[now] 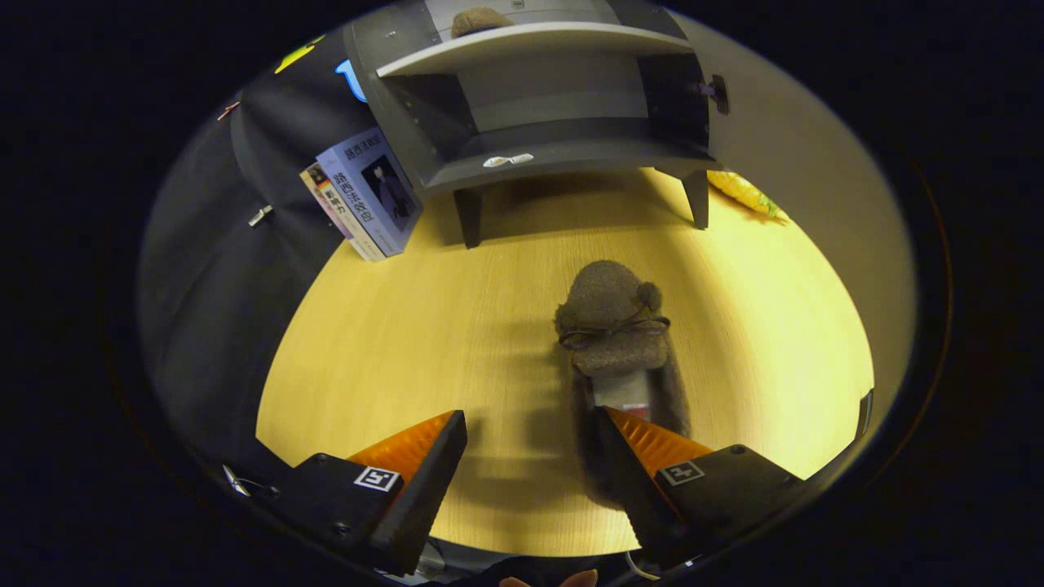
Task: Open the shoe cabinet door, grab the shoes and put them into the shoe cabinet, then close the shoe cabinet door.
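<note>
A brown fuzzy slipper (613, 326) with a small bow lies on the wooden tabletop (424, 326), toe pointing toward the cabinet. Its heel end runs under and behind my right finger (652, 452). My gripper (534, 428) is open above the table; only bare wood lies between the fingers, and the slipper sits to the right of that gap. Beyond stands the grey shoe cabinet (538, 106) on short legs, its door (783, 147) swung open to the right. A second brown slipper (479, 19) rests on the cabinet's upper shelf. The lower shelf holds only a small white tag (507, 161).
Several books (367, 196) lean against the cabinet's left side. A yellow object (744, 192) lies on the table behind the cabinet's right leg. Black cloth walls off the left. Fingertips of a hand (550, 580) show below the gripper.
</note>
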`<state>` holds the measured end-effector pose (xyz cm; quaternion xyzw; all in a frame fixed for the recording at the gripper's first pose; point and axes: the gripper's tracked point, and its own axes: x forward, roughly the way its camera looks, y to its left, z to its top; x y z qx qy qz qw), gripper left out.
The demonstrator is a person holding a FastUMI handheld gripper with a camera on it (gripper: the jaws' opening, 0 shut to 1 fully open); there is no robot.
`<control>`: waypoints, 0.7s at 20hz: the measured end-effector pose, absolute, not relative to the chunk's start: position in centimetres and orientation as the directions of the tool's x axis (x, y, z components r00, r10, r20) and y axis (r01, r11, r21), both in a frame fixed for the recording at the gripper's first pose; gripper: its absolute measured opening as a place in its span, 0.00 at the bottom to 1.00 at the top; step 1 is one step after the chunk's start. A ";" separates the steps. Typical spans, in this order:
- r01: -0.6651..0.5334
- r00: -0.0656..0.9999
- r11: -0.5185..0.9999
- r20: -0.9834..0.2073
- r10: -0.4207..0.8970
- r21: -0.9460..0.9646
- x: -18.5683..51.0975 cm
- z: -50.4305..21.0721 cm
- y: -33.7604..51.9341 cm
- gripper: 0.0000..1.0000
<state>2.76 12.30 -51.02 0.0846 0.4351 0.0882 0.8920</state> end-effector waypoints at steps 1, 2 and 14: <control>-0.067 0.603 0.973 -0.768 0.216 0.222 3.3 -51.8 12.3 0.99; -0.048 0.626 0.977 -0.756 0.192 0.208 4.5 -52.2 12.1 0.98; 0.031 0.802 0.994 -0.597 0.036 0.101 11.5 -52.3 9.1 0.12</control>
